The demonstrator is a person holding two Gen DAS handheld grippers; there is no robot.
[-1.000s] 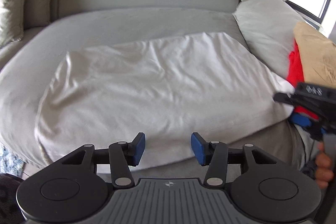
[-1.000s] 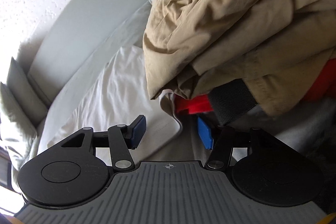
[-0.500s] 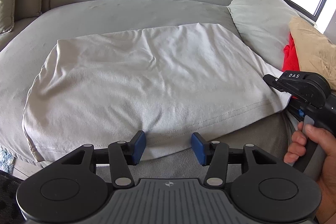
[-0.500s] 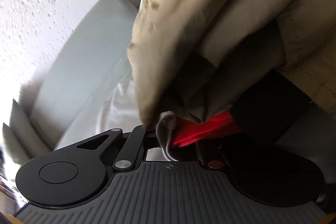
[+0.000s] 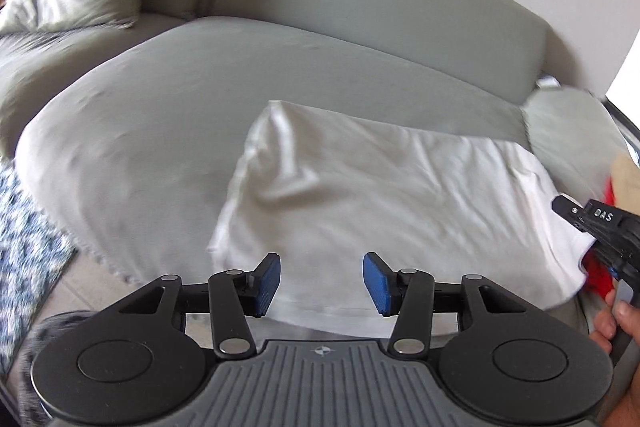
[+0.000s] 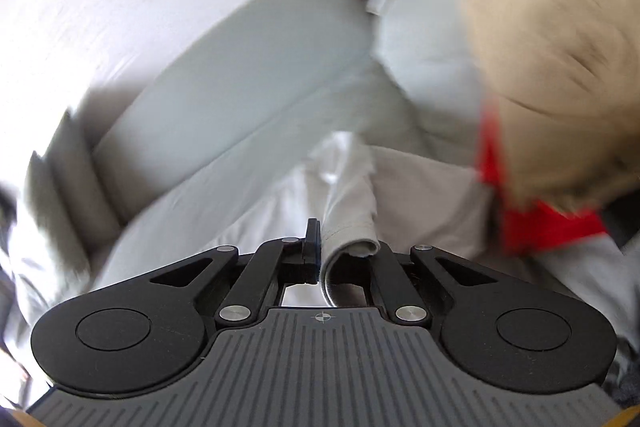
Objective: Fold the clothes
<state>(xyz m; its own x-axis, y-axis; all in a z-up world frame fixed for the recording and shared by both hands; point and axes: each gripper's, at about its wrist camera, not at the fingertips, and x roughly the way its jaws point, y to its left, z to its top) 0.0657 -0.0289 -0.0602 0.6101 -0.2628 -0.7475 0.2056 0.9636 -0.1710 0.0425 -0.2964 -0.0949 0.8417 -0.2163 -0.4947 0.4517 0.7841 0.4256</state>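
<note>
White cotton, soft and creased, lies on the grey sofa seat (image 5: 168, 99): the white shirt (image 5: 380, 195) now sits bunched toward the seat's right end, its left edge humped into a loose ridge, where half a second ago it lay spread flat across the cushion. The right gripper (image 6: 344, 259), open a second ago, is now clamped on a hemmed end of the shirt by the pile of tan (image 6: 552, 59) and red clothes (image 6: 532, 223). That suggests a fold is being drawn across from the right. The left gripper (image 5: 320, 281) hangs wide and empty over the shirt's near hem at the seat's front edge. Matte upholstery; a patterned blue rug (image 5: 24, 227) lies below.
</note>
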